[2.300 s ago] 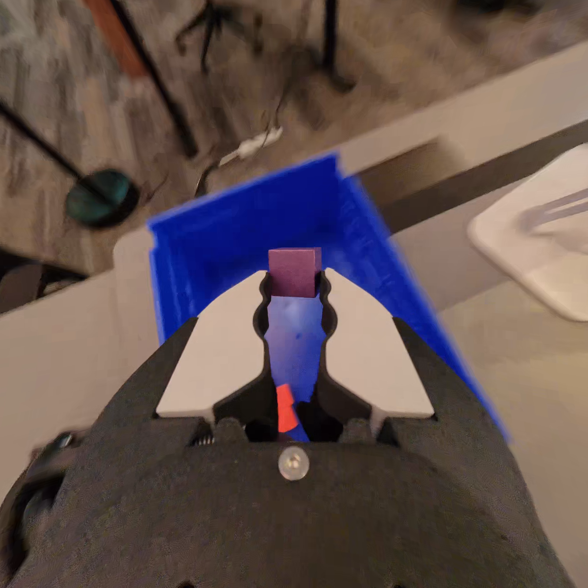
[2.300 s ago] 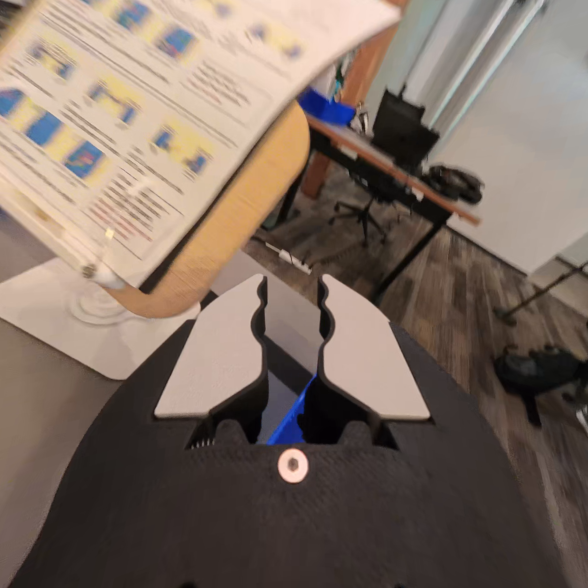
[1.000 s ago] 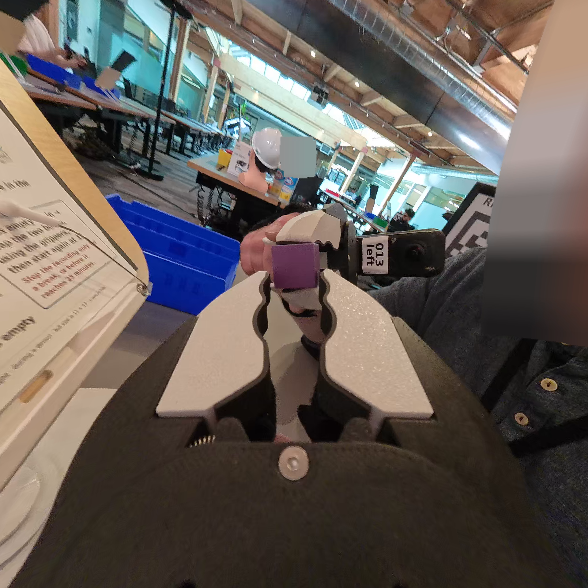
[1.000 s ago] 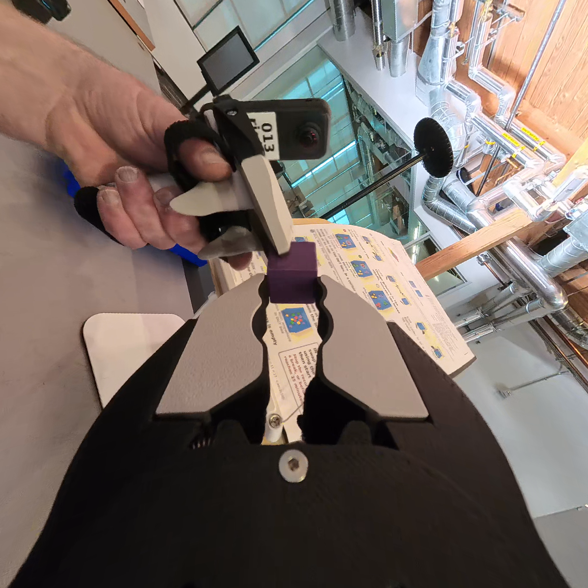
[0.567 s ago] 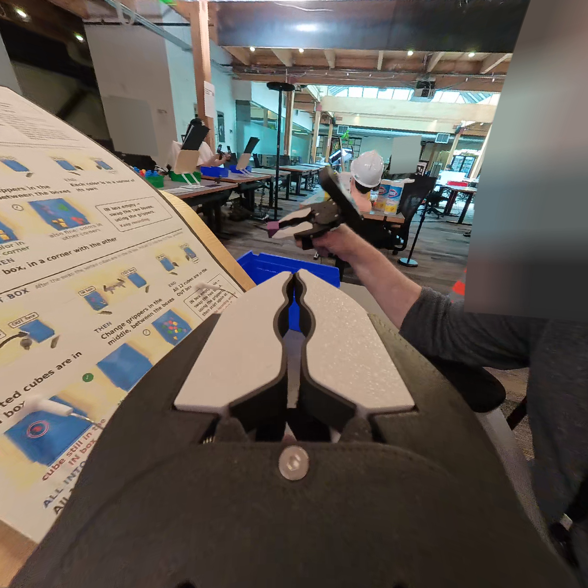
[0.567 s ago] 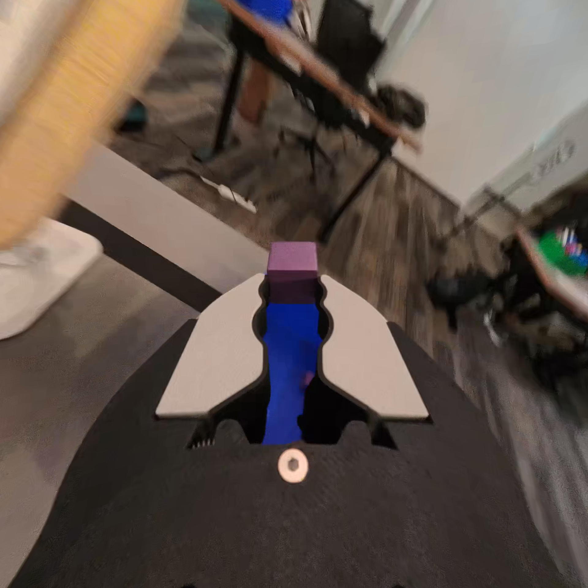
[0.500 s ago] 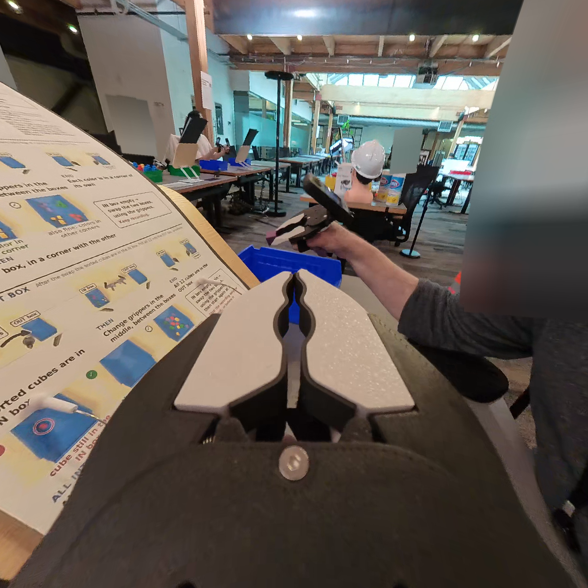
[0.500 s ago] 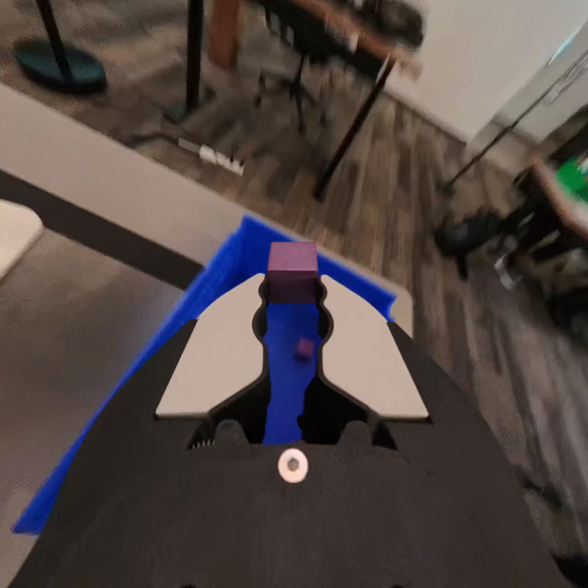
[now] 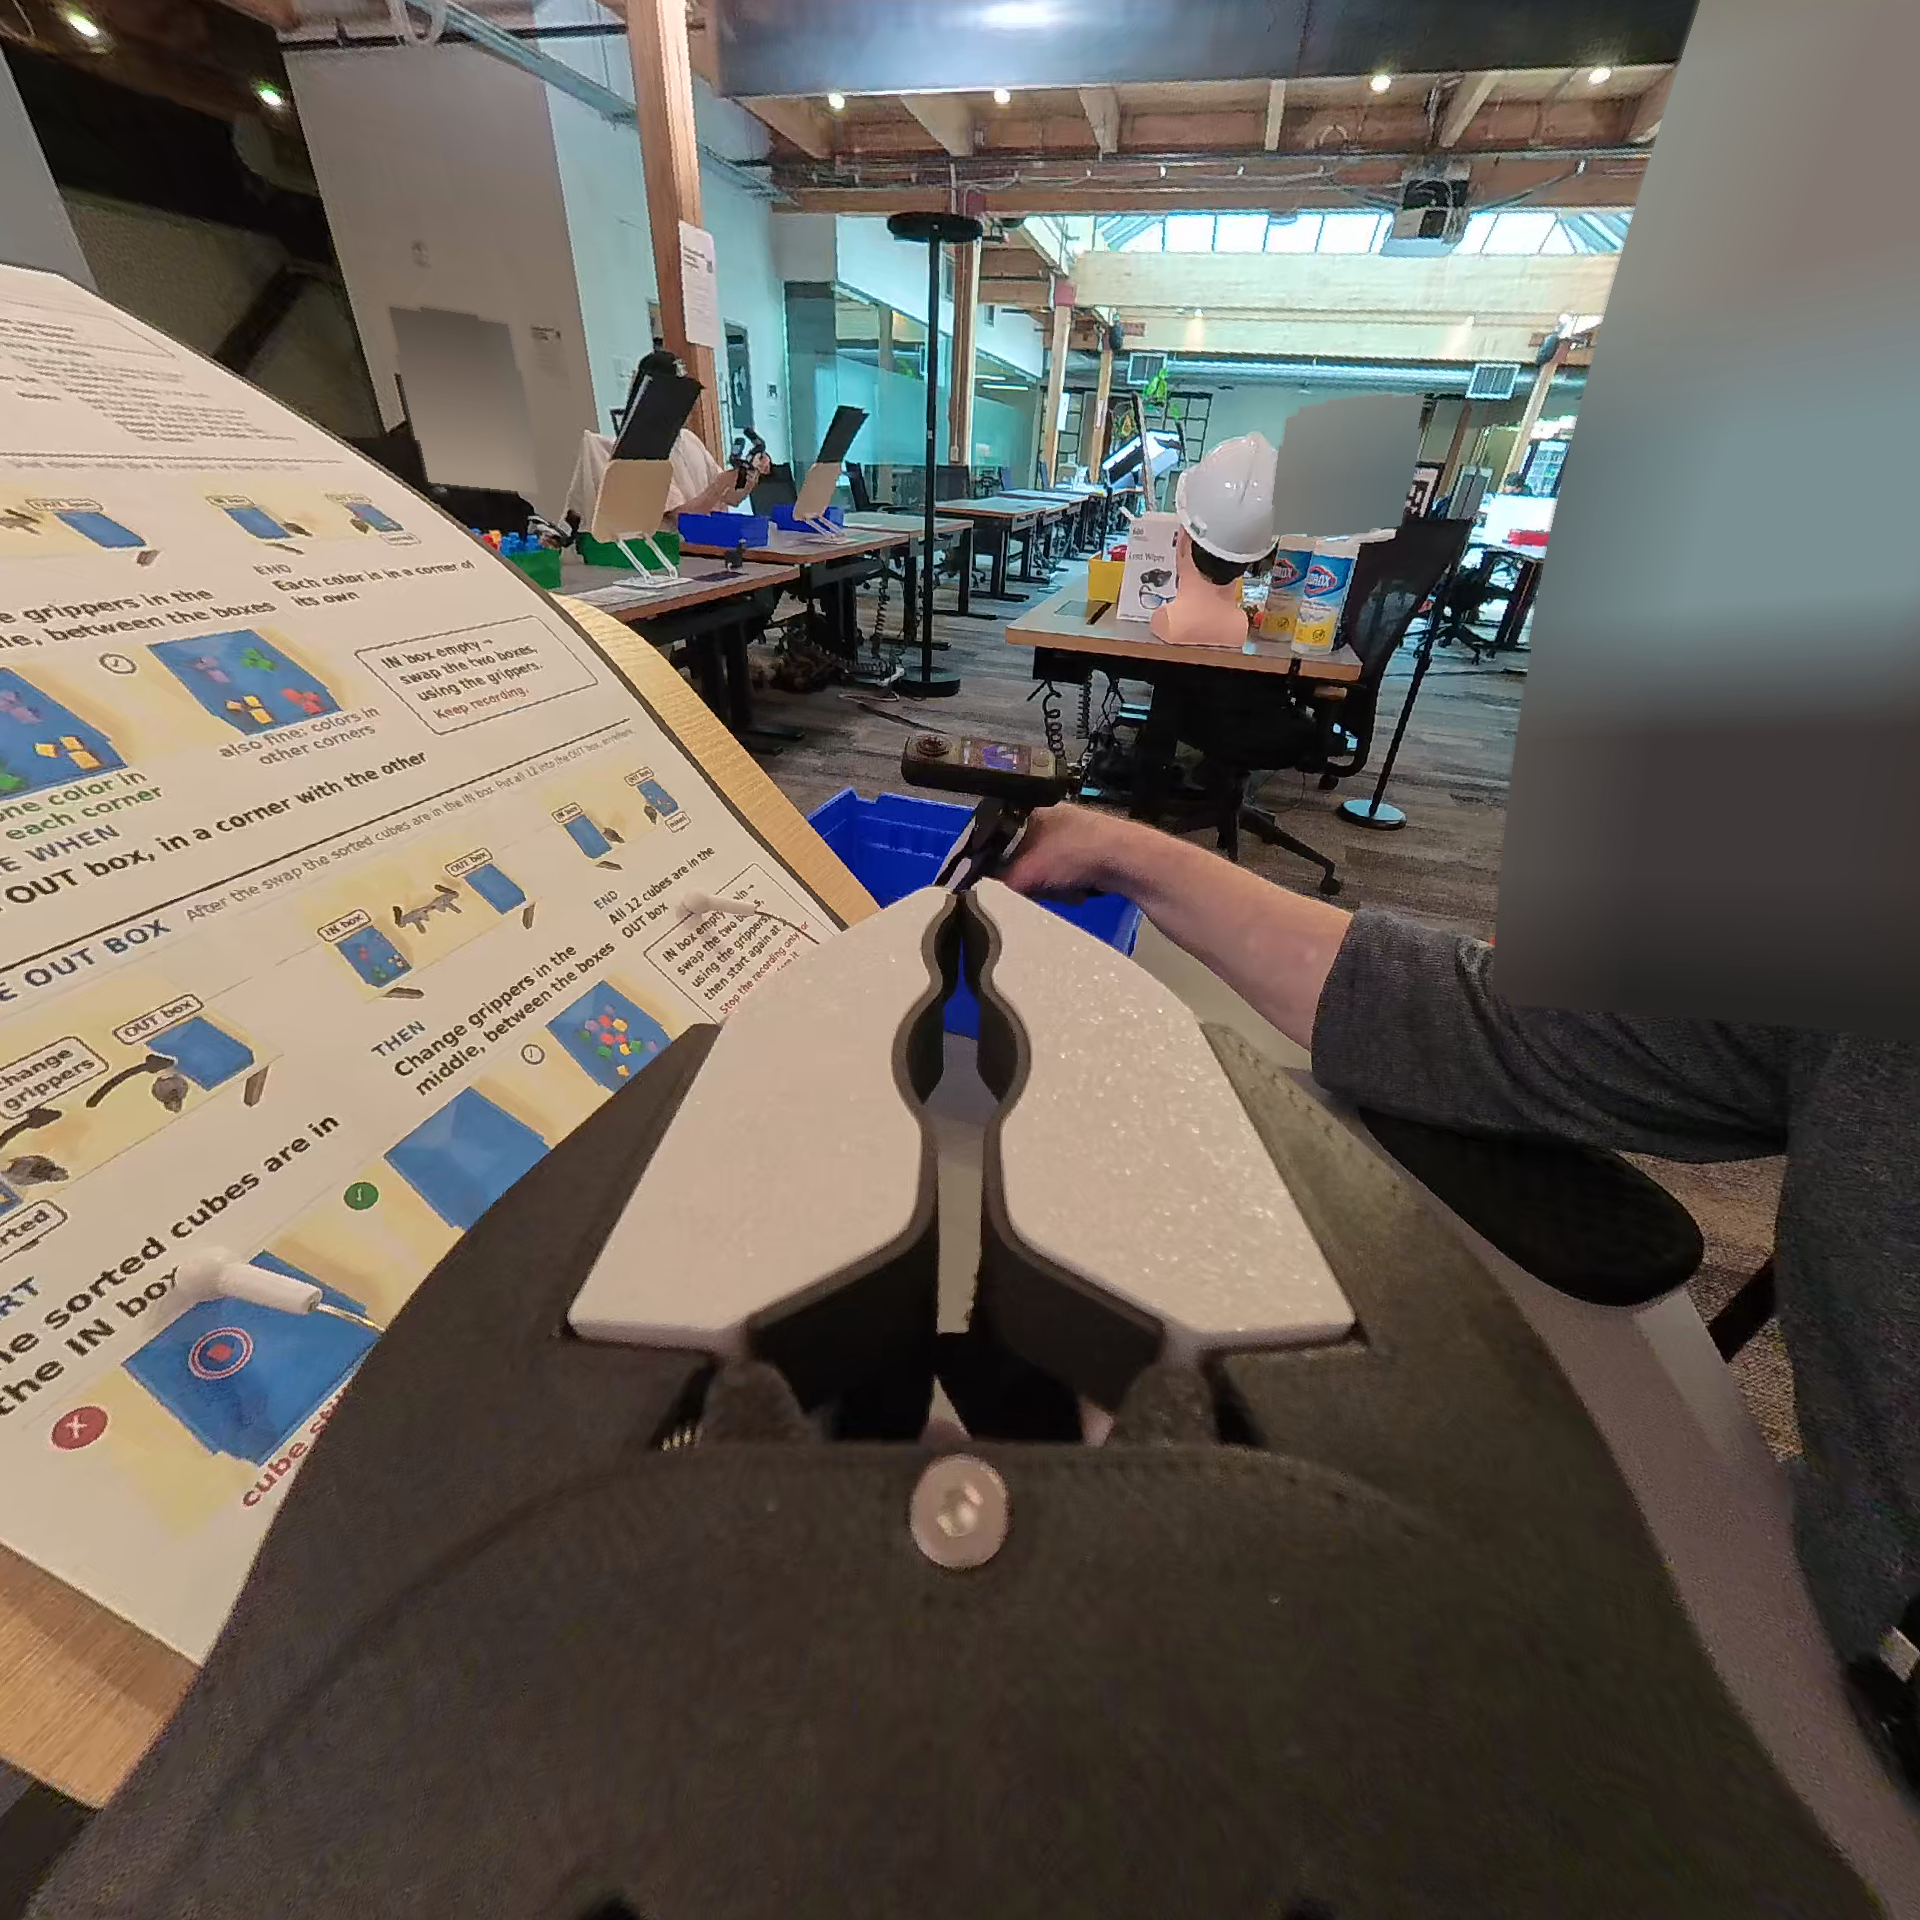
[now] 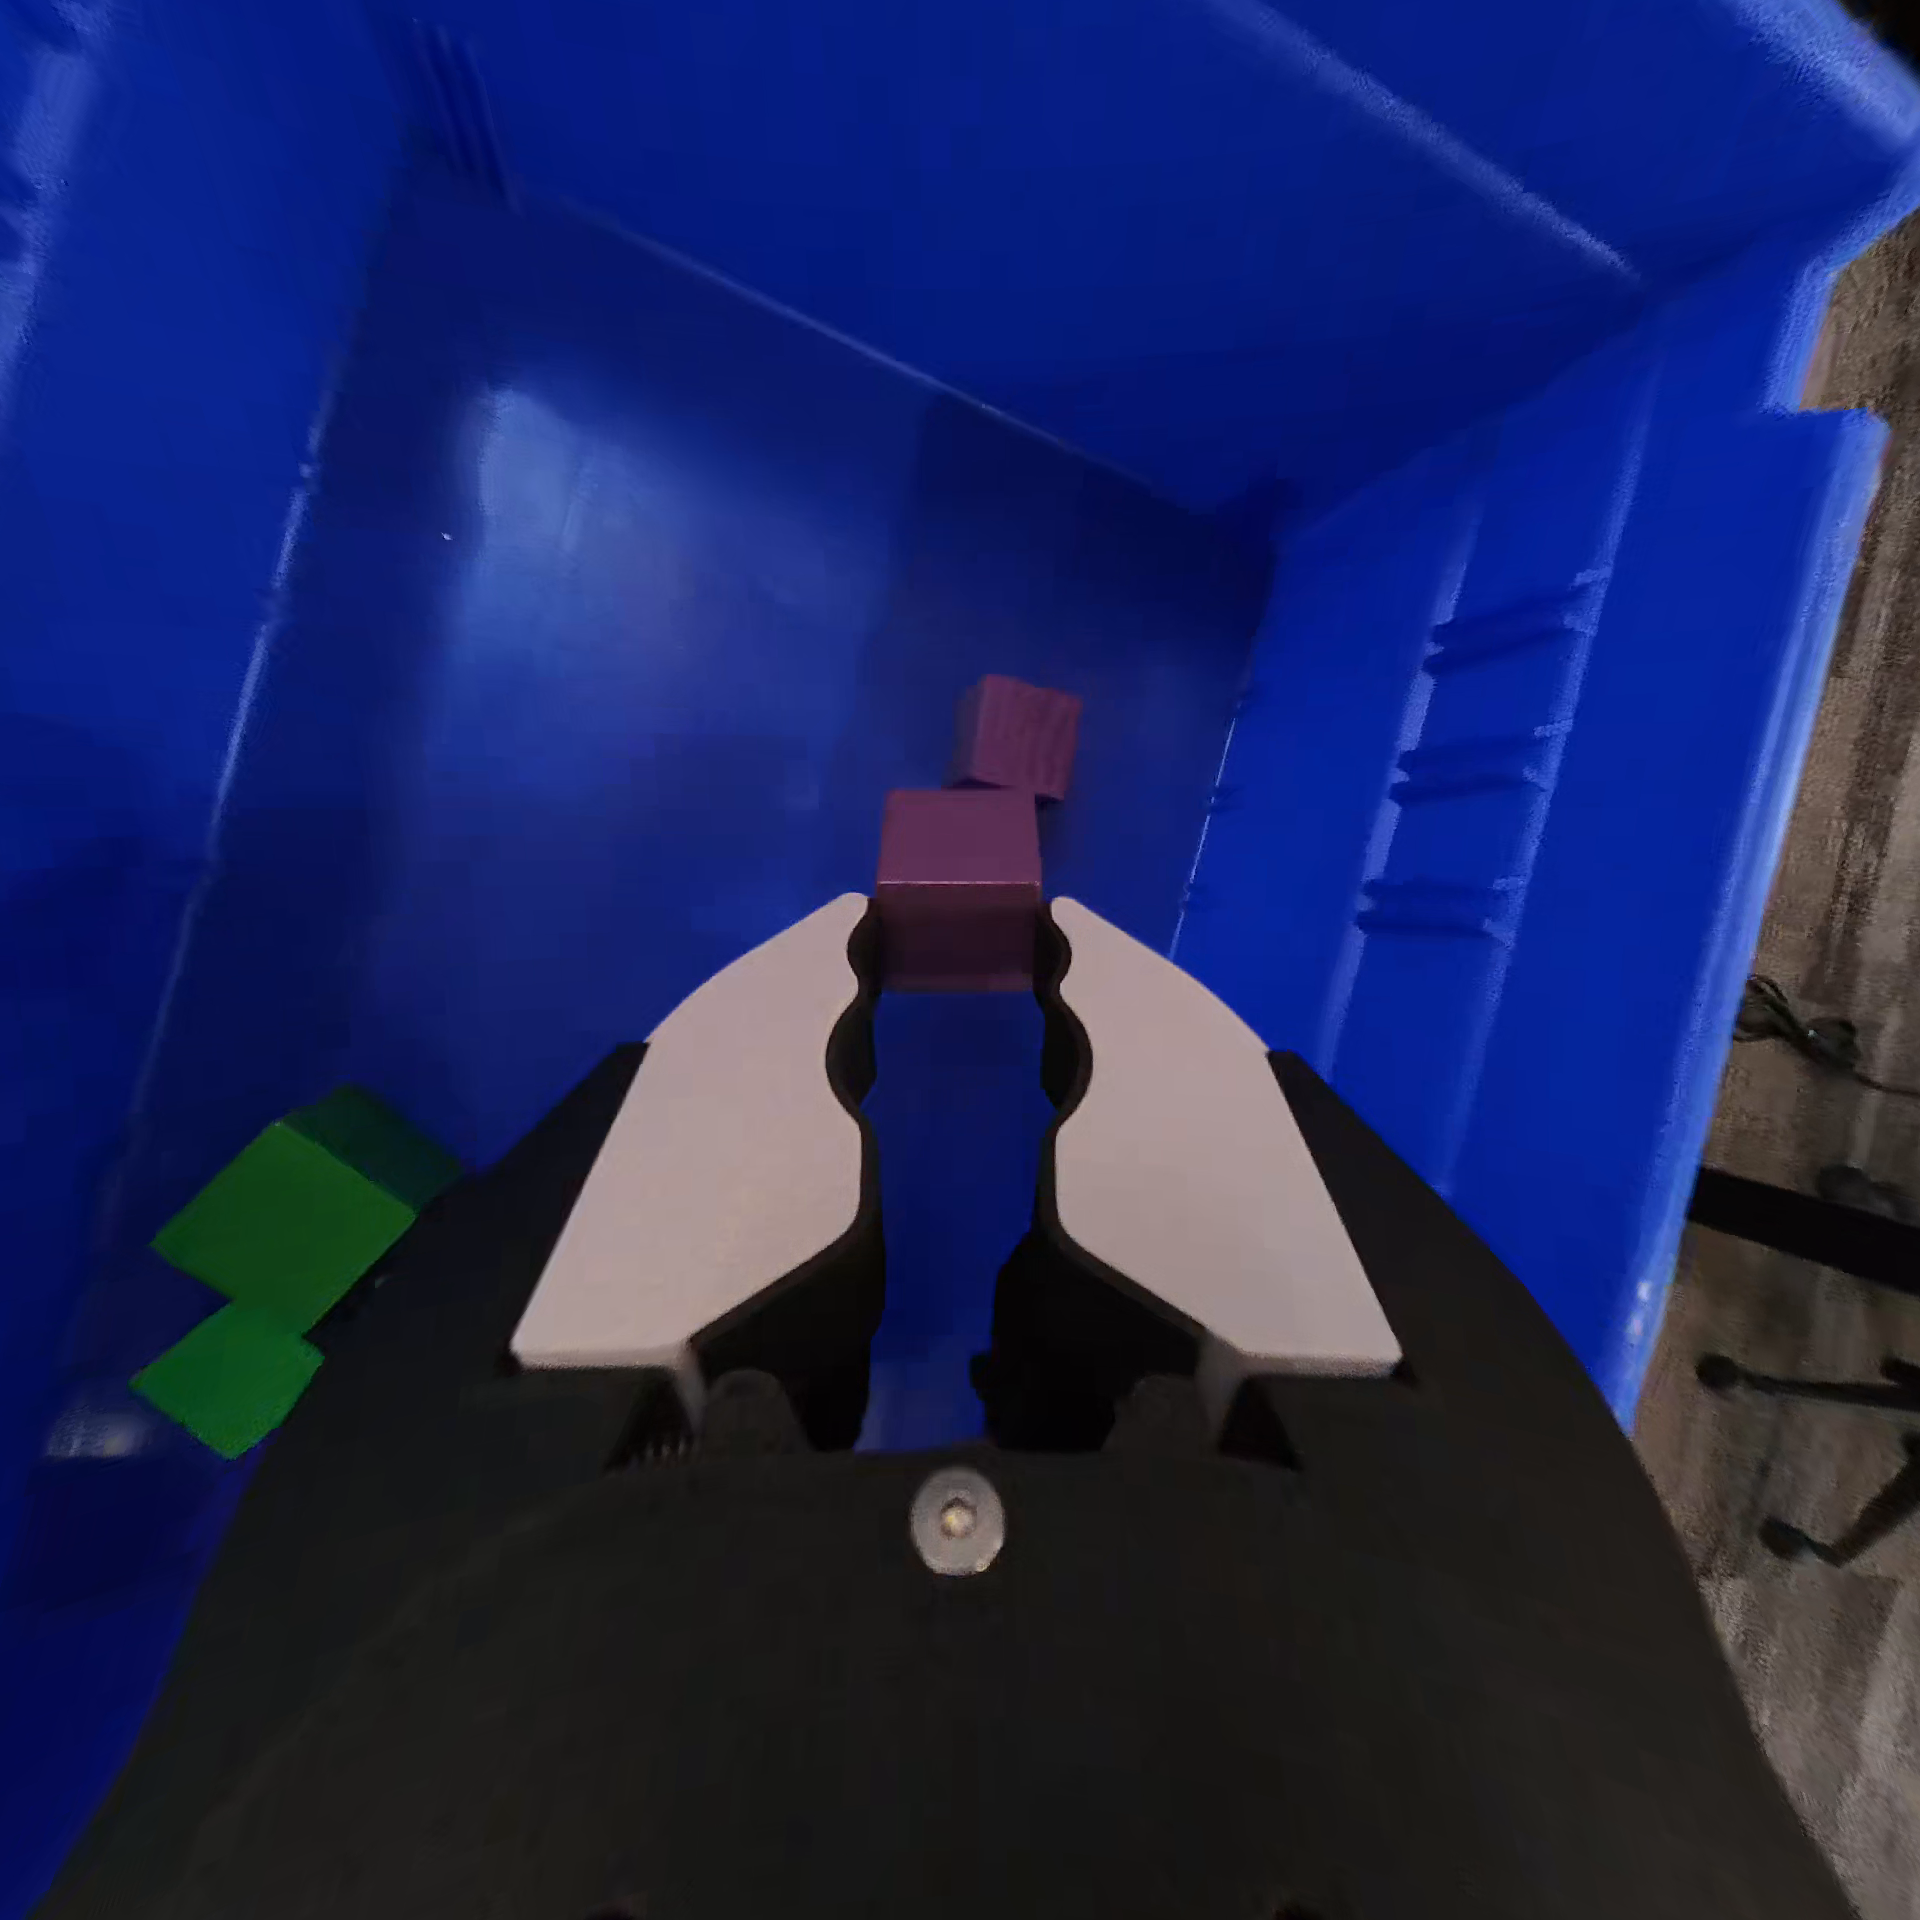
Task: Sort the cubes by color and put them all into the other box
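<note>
Blue box (image 10: pixel 727 312) interior, right gripper (image 10: pixel 958 914) clamping purple cube (image 10: pixel 956 883), left gripper (image 9: pixel 961 914) closed, bare.

The grey tabletop (image 9: pixel 1226 1003) carries the blue box (image 9: pixel 894 842); just beside the box, to its left, stands a wooden instruction board (image 9: pixel 727 769).

A big open workshop hall runs back under a ceiling of bare wooden beams (image 9: pixel 1143 125) set with small round spotlights, and daylight comes through a skylight (image 9: pixel 1278 231) at the far end. Rows of desks (image 9: pixel 894 540) and black office chairs (image 9: pixel 1392 613) stand on a dark wood-patterned floor (image 9: pixel 935 727), with a wooden post (image 9: pixel 670 208) and a tall black floor lamp (image 9: pixel 928 457) among them. The left wall (image 9: pixel 457 229) is plain and pale.
</note>
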Tool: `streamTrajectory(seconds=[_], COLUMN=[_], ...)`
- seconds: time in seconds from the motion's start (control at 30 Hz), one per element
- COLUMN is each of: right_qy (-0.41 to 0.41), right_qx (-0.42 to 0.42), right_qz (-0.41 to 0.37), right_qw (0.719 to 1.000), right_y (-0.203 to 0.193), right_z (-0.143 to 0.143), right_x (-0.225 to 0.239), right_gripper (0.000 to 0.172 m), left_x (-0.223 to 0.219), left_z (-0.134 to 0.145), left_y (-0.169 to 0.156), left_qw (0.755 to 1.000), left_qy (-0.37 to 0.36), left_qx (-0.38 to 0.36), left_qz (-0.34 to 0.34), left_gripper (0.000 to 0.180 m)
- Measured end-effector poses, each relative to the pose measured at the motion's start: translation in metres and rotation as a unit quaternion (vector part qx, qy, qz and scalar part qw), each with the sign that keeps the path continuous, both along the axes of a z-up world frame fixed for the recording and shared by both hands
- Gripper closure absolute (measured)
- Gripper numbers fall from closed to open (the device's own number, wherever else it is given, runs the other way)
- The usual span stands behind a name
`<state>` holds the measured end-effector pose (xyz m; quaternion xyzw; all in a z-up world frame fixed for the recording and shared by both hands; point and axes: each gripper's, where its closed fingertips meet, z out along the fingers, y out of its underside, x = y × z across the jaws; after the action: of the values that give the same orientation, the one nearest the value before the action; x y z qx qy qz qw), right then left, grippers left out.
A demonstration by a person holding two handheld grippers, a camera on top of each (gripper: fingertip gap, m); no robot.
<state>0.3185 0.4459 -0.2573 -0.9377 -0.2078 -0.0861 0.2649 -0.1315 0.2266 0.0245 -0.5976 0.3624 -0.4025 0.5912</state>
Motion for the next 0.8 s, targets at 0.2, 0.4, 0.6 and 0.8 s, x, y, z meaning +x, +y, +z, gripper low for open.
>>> streamTrajectory(seconds=[0.2, 0.4, 0.6, 0.8], right_qy=[-0.005, -0.017, 0.007, 0.025], right_qx=[-0.015, -0.003, 0.01, 0.091], right_qz=[-0.015, -0.03, -0.031, -0.008], right_qw=[1.0, 0.999, 0.999, 0.995], right_y=[0.001, 0.006, 0.007, 0.008], right_z=[-0.013, -0.013, -0.004, 0.056], right_x=[0.006, 0.013, 0.01, -0.006], right_gripper=[0.143, 0.142, 0.132, 0.134], left_x=[0.0, 0.002, 0.0, -0.033], left_z=[-0.002, -0.005, -0.005, 0.003], left_y=[0.001, 0.002, 0.003, 0.013], left_qw=[1.0, 1.0, 1.0, 0.997], left_qy=[0.006, 0.008, 0.011, 0.034], left_qx=[-0.002, -0.007, -0.01, 0.01], left_qz=[0.0, -0.002, 0.001, 0.067], left_gripper=[0.18, 0.18, 0.18, 0.179])
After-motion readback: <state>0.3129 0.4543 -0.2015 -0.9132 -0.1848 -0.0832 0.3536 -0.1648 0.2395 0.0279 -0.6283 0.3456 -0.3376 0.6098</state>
